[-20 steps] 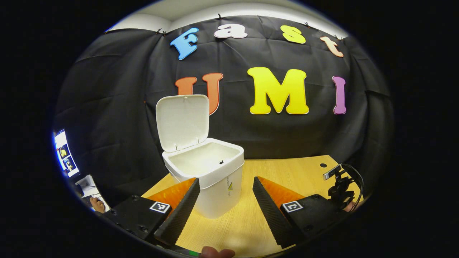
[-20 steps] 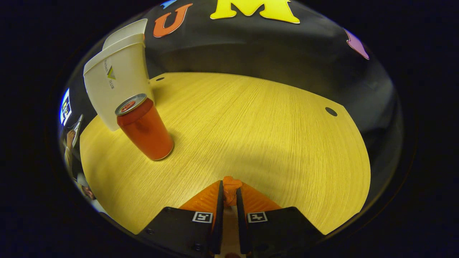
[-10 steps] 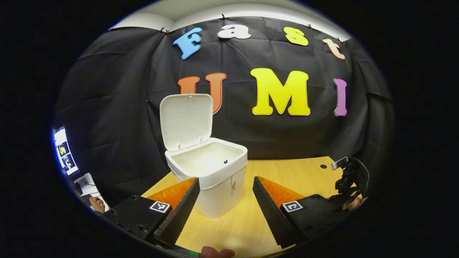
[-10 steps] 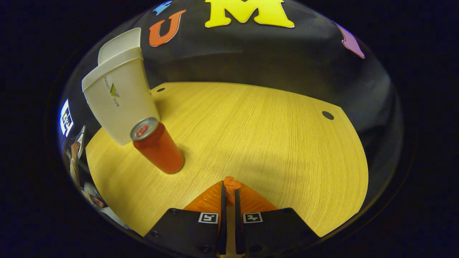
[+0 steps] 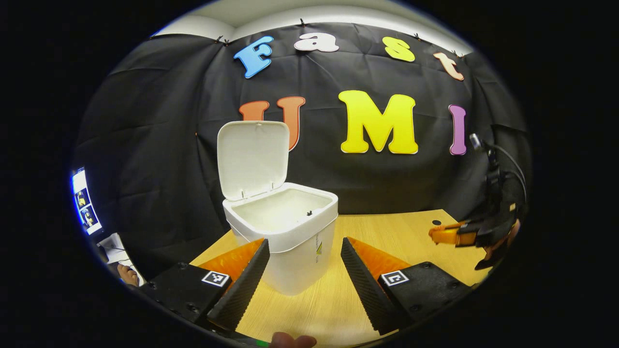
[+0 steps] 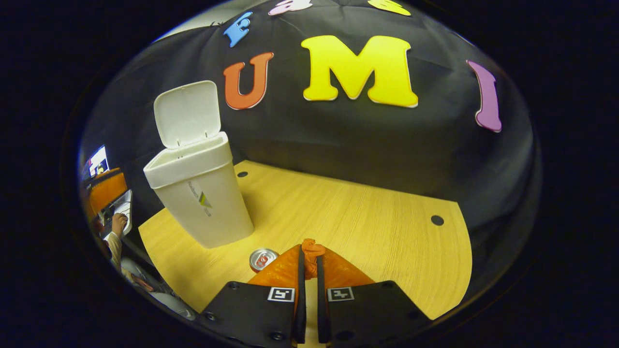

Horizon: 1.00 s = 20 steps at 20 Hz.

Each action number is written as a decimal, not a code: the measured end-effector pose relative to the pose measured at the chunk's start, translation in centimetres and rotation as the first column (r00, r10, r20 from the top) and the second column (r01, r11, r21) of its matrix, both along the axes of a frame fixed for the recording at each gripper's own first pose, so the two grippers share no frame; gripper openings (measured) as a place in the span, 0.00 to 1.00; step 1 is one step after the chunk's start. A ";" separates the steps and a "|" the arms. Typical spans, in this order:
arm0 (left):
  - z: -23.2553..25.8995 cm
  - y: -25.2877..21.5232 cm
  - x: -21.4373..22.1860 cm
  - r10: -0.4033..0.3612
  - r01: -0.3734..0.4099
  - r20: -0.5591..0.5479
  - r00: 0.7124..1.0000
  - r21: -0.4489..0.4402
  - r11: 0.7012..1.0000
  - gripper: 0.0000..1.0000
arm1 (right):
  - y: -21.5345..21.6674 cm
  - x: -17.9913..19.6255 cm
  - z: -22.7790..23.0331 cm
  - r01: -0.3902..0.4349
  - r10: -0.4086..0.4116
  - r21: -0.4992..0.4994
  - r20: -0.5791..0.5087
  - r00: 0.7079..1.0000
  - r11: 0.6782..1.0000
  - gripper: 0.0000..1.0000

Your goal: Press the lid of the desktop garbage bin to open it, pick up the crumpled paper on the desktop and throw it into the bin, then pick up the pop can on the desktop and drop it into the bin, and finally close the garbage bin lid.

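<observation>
Nearest in the right gripper view, the right gripper [image 6: 309,253] has its fingers [image 6: 283,268] pressed almost together, with a small crumpled scrap pinched at their tips; I cannot tell for sure that this is the paper, though no other paper lies on the worktop [image 6: 348,217]. Just beside those fingers, on their left, the can [image 6: 263,259] stands upright, only its top showing. Farther off to the left stands the bin [image 6: 198,193], its lid [image 6: 186,113] swung up and open.

In the left gripper view, the left gripper [image 5: 304,270] hovers with fingers spread wide and holding nothing, the bin just beyond them. The right gripper shows at the far right edge, raised above the worktop and well apart from the bin.

I judge the paper step is in hand: the lid is open, the can untouched. The next move calls for carrying the right gripper across over the bin's mouth, clear of the upright lid, and spreading its fingers there.
</observation>
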<state>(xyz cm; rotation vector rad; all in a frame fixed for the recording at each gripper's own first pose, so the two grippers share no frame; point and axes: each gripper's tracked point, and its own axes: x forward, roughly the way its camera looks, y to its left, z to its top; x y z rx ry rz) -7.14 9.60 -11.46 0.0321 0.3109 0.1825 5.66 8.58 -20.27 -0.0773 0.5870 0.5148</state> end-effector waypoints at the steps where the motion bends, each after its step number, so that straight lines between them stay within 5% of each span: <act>1: 0.0 0.1 0.0 -0.005 0.005 0.006 1.000 -0.014 1.000 0.98 | 1.2 0.2 1.6 -0.015 0.015 0.013 0.019 1.000 1.000 0.08; 11: -0.1 2.1 -1.3 -0.043 0.044 0.027 0.999 -0.030 0.999 0.98 | 17.1 2.1 12.4 -0.241 0.221 0.080 0.204 0.954 0.967 0.10; 20: 0.5 5.7 -3.8 0.034 -0.032 0.032 0.999 -0.048 0.998 0.98 | 29.3 0.9 11.1 -0.395 0.379 0.057 0.192 0.905 0.917 0.10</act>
